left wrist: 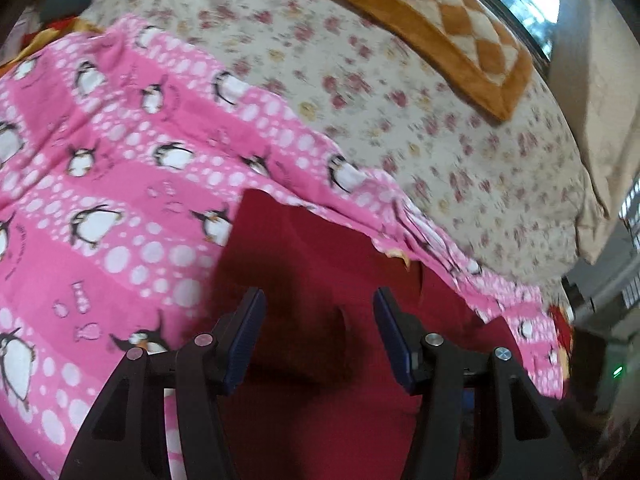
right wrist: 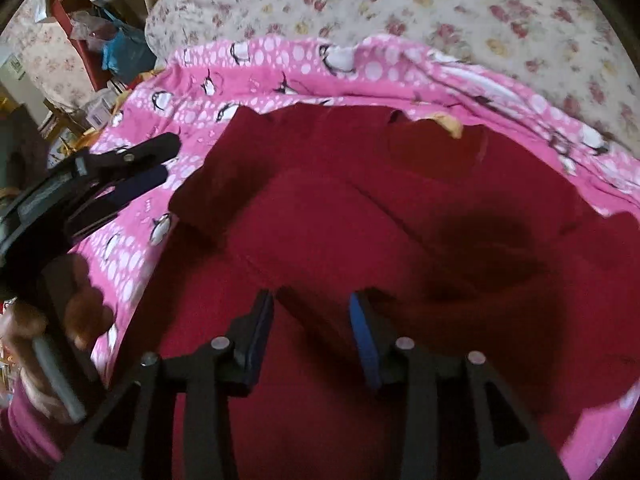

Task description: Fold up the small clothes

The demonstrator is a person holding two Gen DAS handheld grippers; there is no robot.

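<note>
On the floral bed point(left wrist: 400, 92), a pink penguin cloth point(left wrist: 120, 160) underlies the red garment point(right wrist: 340, 220). Left gripper point(left wrist: 320, 336) and right gripper point(right wrist: 312, 332) hover over its near part, fingers wide, seemingly ready to pinch a fold.

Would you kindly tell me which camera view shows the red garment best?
The right wrist view: the red garment fills the middle, its folds and far edge visible. The left wrist view shows only a narrower part, mostly behind the left gripper.
</note>
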